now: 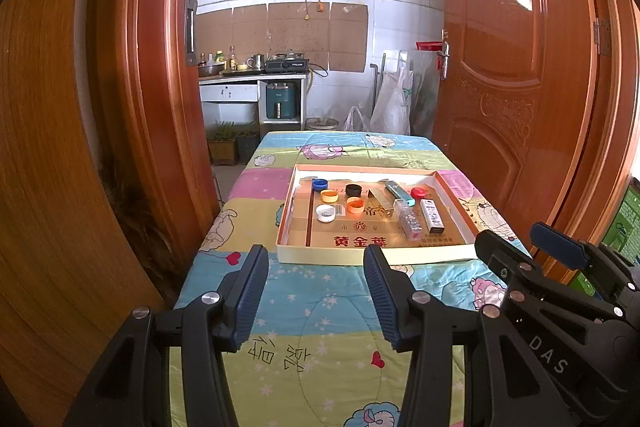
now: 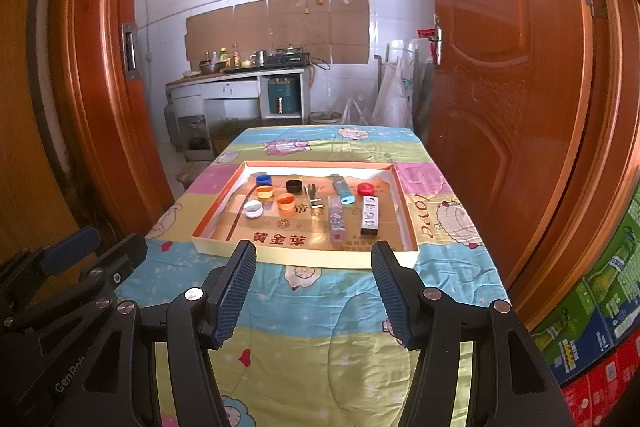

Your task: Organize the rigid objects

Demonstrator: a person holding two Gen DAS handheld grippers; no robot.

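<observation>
Caps (image 2: 264, 191) and boxes (image 2: 369, 215) sit crowded in the tray (image 2: 224, 250), just ahead of both tools: left tool (image 1: 316, 291) and right tool (image 2: 314, 287) wide, empty. Reaching one piece risks knocking neighbours.

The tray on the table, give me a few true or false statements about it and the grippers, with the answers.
1. Both grippers are empty. True: the left gripper and right gripper stand open over the quilt.
2. The red cap sits among the other caps. False: it lies apart on the tray's right side, by the lighter.
3. The white cap is the nearest cap. True.
4. The black cap is stacked on an orange one. False: it stands alone.
</observation>
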